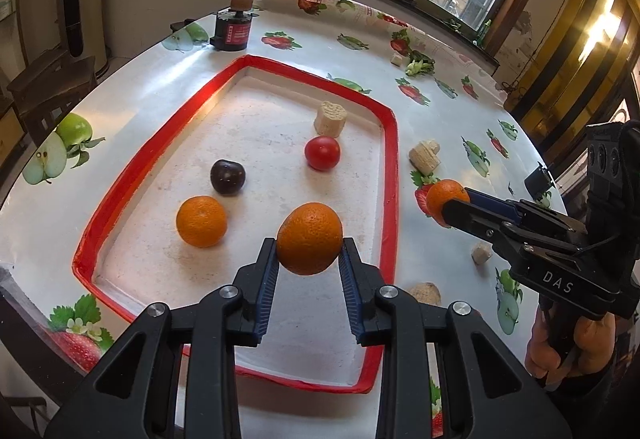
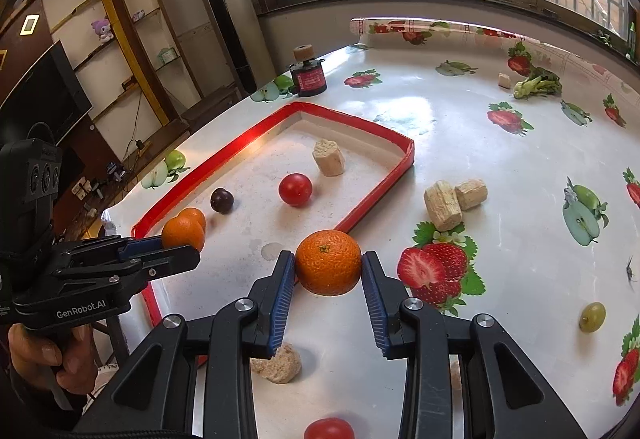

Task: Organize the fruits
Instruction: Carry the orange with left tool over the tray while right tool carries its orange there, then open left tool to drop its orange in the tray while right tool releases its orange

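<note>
My left gripper [image 1: 309,253] is shut on an orange [image 1: 309,238] and holds it above the near part of the red-rimmed tray [image 1: 390,175]. In the tray lie another orange [image 1: 201,221], a dark plum [image 1: 227,176], a red tomato [image 1: 322,152] and a beige chunk [image 1: 330,118]. My right gripper [image 2: 329,271] is shut on a second held orange [image 2: 328,262], over the tablecloth just right of the tray [image 2: 404,159]. It shows in the left wrist view [image 1: 448,209] too. A green grape [image 2: 592,316] and a tomato [image 2: 329,429] lie on the table.
Beige chunks [image 2: 442,205] [image 2: 471,193] [image 2: 277,363] lie on the fruit-print tablecloth right of the tray. A dark jar with a cork top [image 2: 308,76] stands at the far edge. Broccoli [image 2: 538,85] lies at the far right. A tall heater [image 2: 228,7] stands beyond the table.
</note>
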A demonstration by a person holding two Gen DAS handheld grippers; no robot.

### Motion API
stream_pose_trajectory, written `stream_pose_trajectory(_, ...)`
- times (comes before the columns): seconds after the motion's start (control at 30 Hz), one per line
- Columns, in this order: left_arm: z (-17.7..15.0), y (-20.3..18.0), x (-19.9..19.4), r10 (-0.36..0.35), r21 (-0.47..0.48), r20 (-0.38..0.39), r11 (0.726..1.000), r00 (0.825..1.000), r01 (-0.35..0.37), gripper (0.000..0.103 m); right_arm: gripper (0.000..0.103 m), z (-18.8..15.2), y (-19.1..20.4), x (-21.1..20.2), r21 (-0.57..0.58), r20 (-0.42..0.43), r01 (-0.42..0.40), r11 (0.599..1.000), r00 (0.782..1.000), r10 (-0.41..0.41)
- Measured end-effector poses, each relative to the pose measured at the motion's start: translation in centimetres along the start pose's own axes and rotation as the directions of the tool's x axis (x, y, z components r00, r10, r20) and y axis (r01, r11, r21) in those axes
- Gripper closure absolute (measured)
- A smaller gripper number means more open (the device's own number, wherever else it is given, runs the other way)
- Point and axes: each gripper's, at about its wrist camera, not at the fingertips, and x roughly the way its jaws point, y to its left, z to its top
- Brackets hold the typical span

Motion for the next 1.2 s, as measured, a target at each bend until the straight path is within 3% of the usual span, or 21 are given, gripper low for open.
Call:
stream_pose_trajectory(0.4, -1.7, 3.6, -1.4, 0.033, -0.049, -0.014, 0.998, 0.999, -0.034, 0.075, 0.068, 1.1, 3.9, 2.3, -0.074, -0.032, -0.051, 0.996, 0.998, 0.049)
stream_pose_trajectory(1.2, -2.1, 3.8, 1.4, 0.076, -0.033, -0.096, 0.996, 0.992, -0.08, 0.073, 0.065, 1.9, 6.6, 9.4, -0.139, -0.16, -0.074, 0.987, 0.986, 0.052)
